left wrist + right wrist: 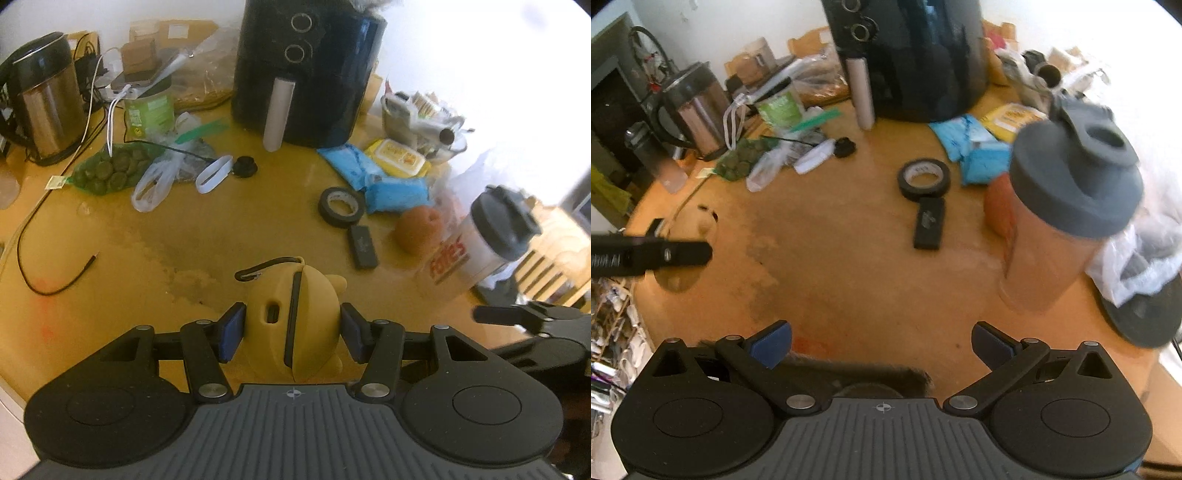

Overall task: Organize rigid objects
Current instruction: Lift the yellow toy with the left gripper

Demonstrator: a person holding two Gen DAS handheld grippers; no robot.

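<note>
Black tape (340,206) and a shaker (1067,218) sit ahead on the table (229,236). Left fingers (233,332) squeeze the yellow toy (293,321); right fingers (772,343) are apart.

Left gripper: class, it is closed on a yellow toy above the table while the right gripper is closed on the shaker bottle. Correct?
Not quite. The right gripper is open and holds nothing, as the right wrist view shows; the shaker bottle stands apart. The left gripper does grip the yellow toy.
</note>
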